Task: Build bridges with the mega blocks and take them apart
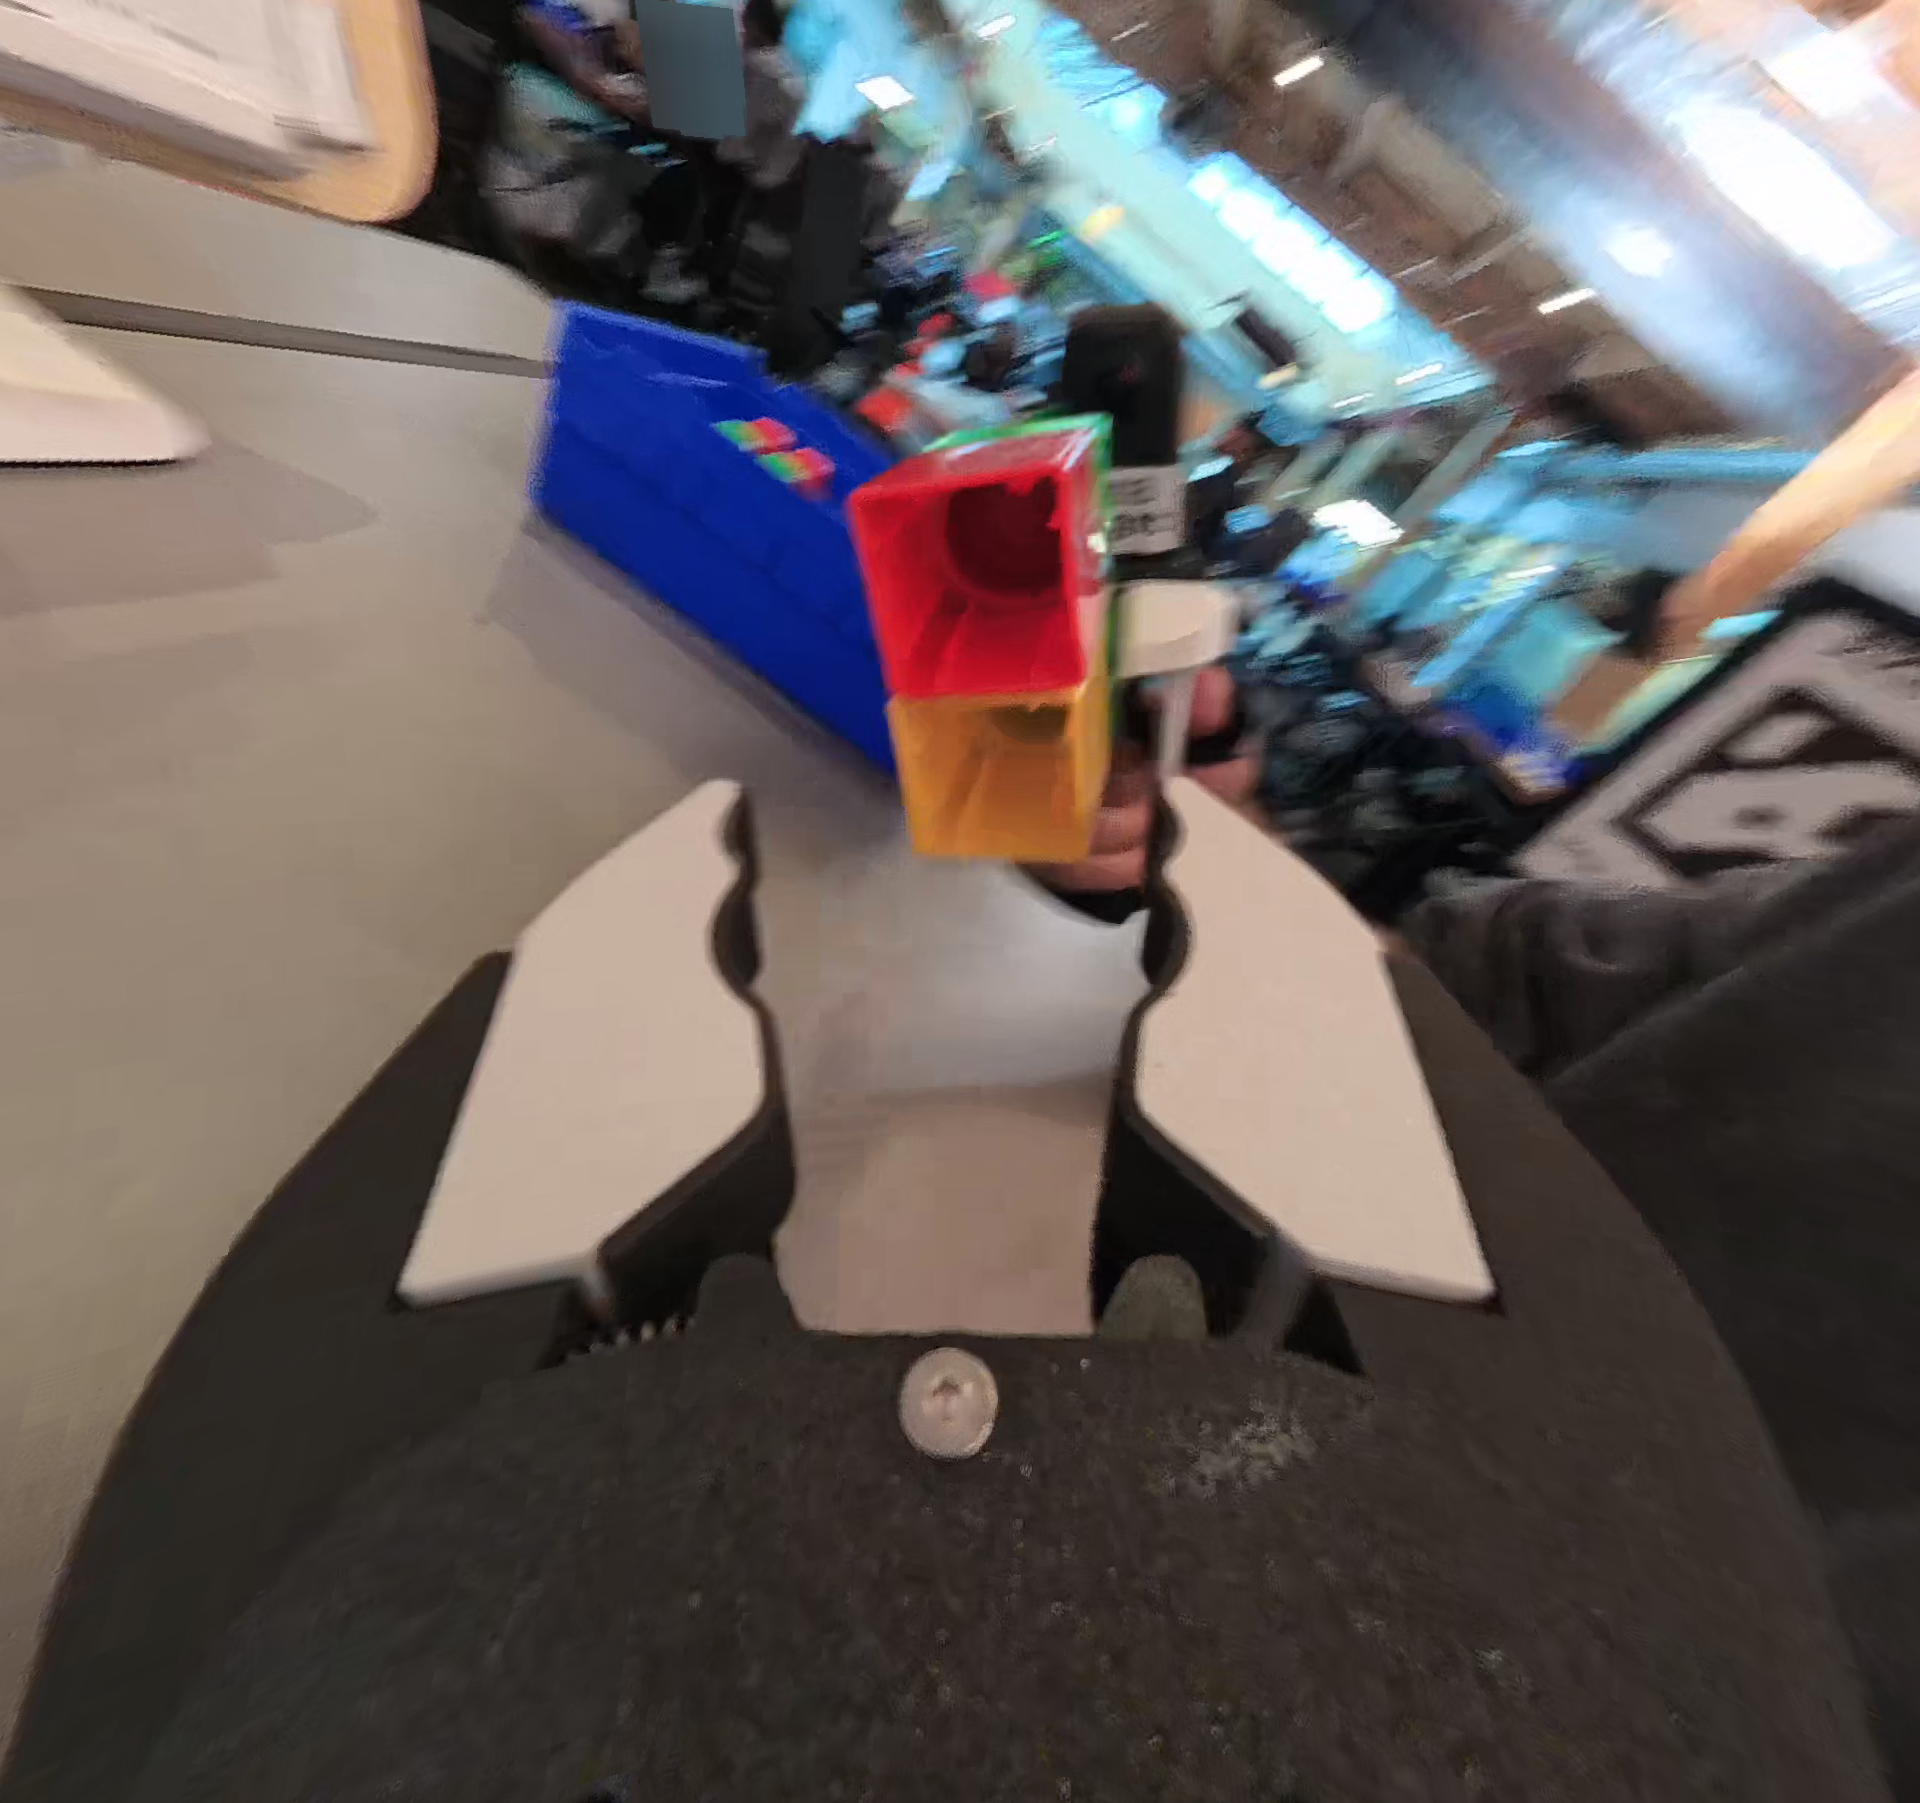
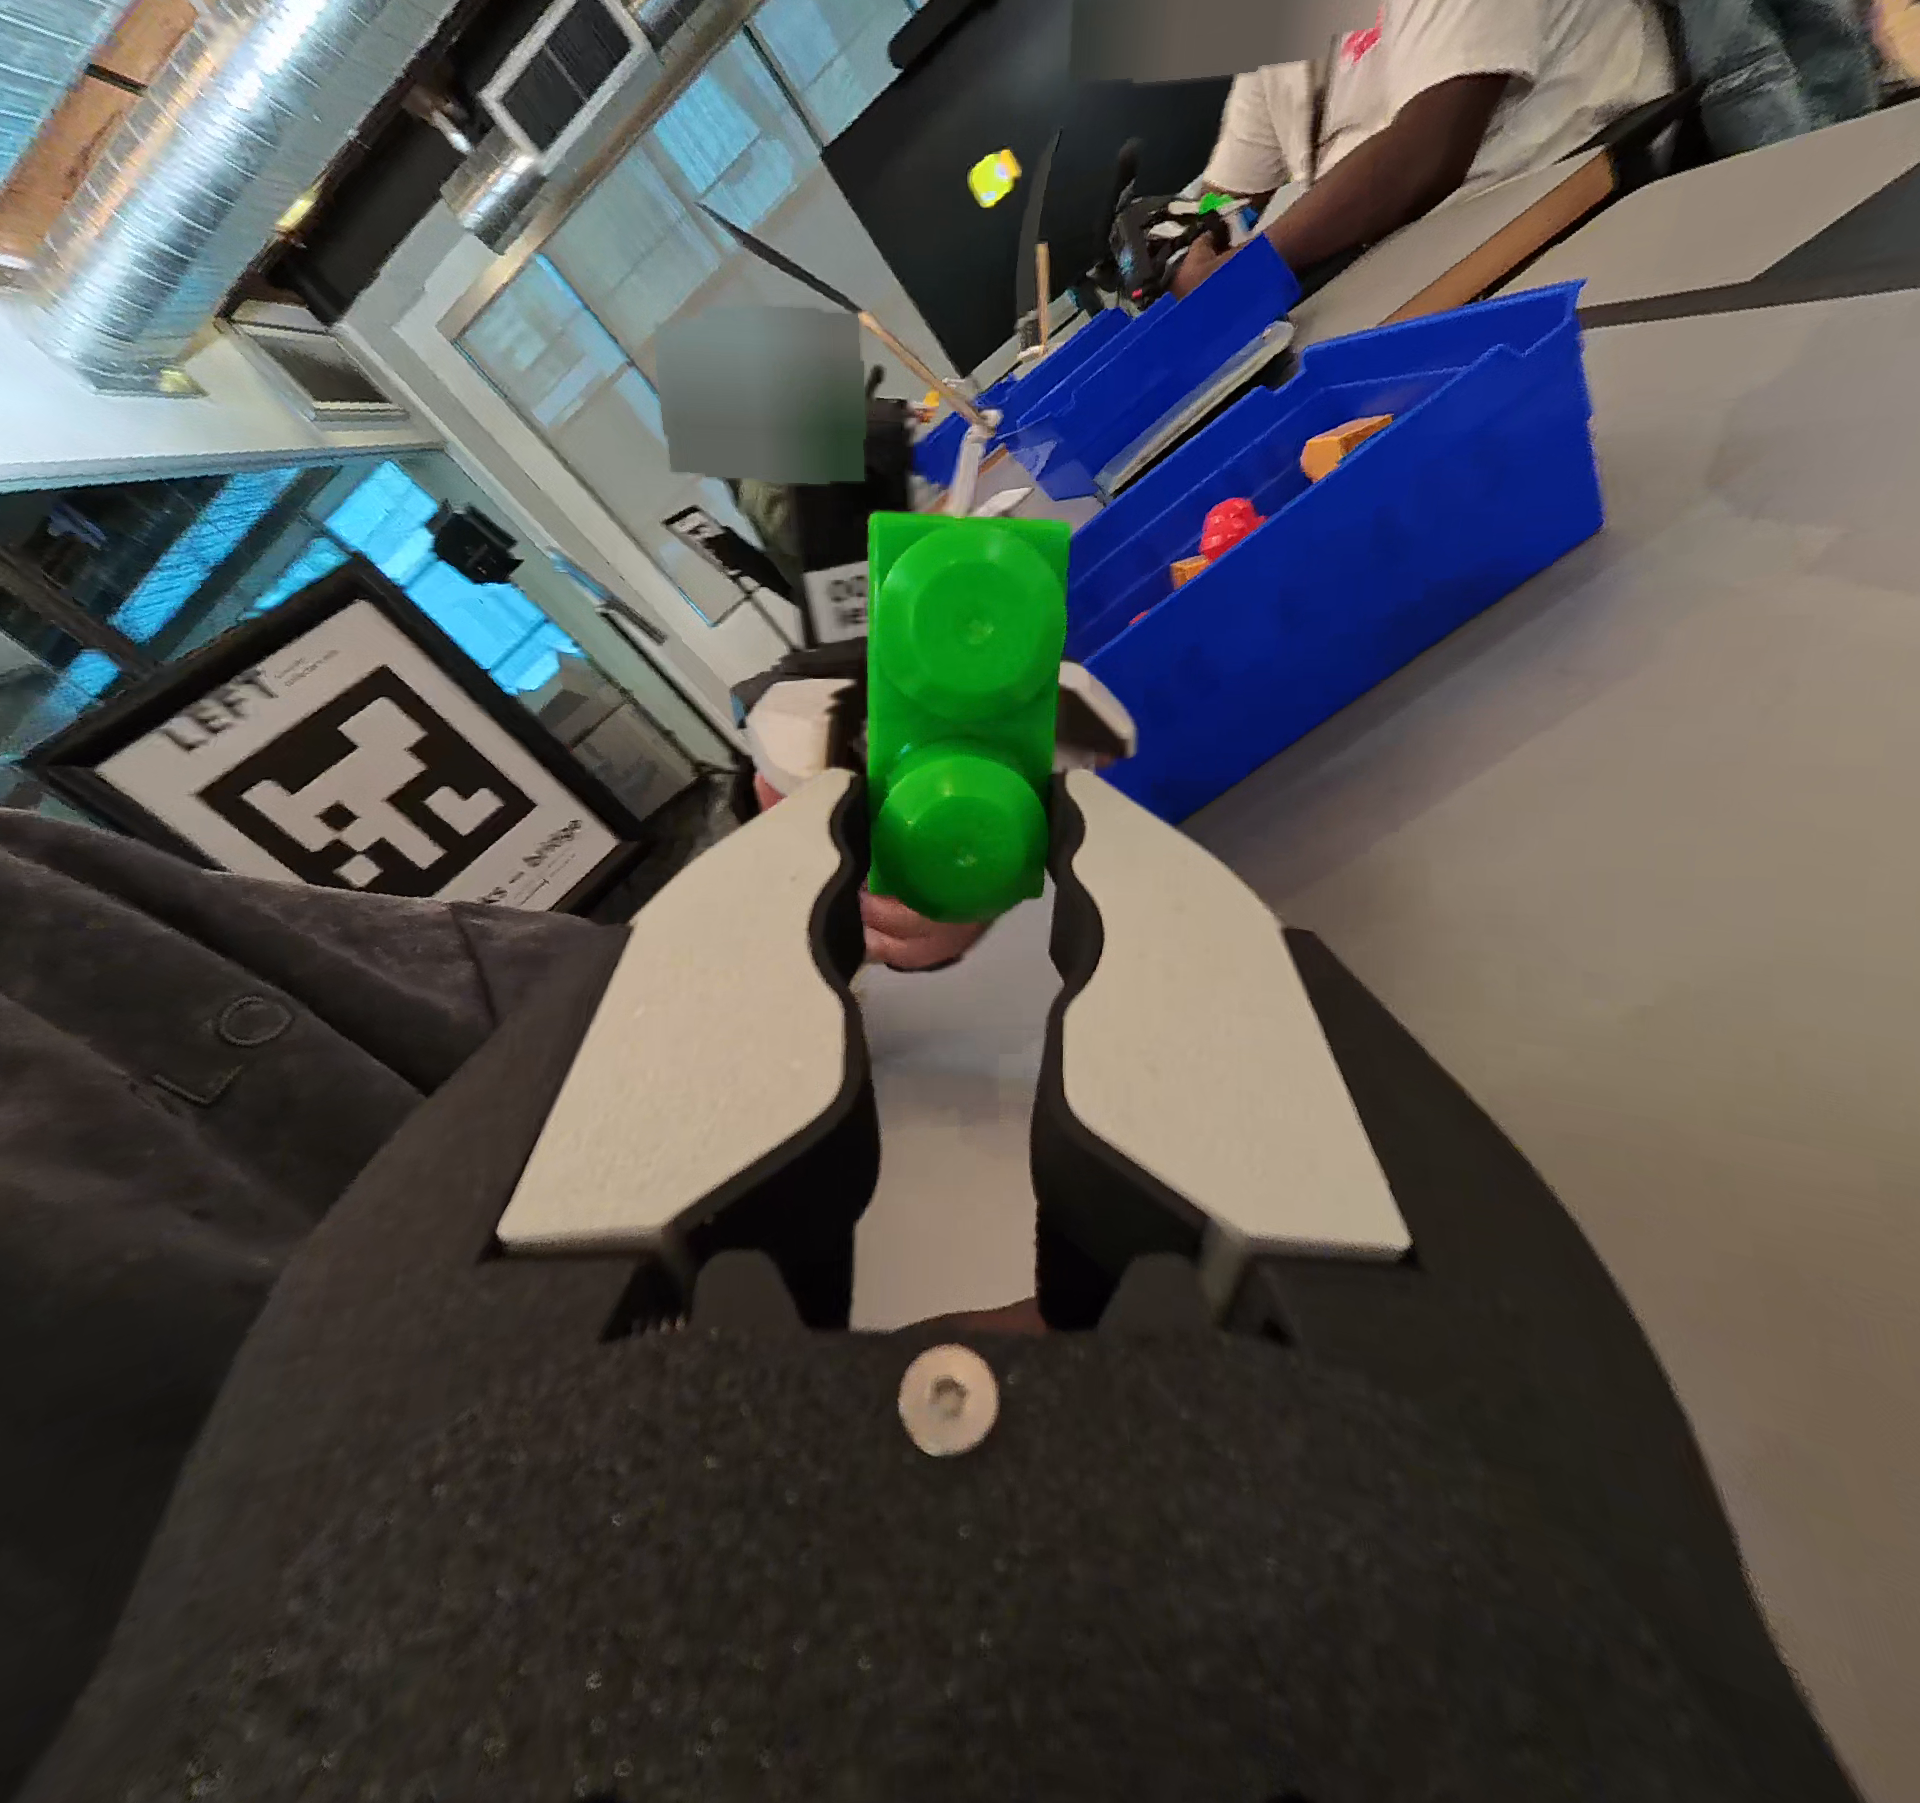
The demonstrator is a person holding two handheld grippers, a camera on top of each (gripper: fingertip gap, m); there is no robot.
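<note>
Right gripper [image 2: 956, 823] is clamped on the green two-stud block [image 2: 964, 714] — fingertips press its lower sides, studs facing the camera, block sticking up toward 12 o'clock past the tips. In the left wrist view the same assembly shows from underneath: a red block [image 1: 982, 584] with its hollow open to the camera, an orange-yellow block [image 1: 1000, 777] directly below it at 6 o'clock, touching, green edge behind them.

Left gripper [image 1: 951, 818] has its jaws spread wide, nothing between them; the stacked blocks float just beyond its tips at 12 o'clock, apart from them. View is motion-blurred.

Blue bin [image 2: 1351, 610] sits on the grey table [image 2: 1558, 922] at 2 o'clock of the green block, with red and orange pieces inside. More blue bins [image 2: 1164, 351] behind it. Framed marker board [image 2: 343, 766] at 9 o'clock.
</note>
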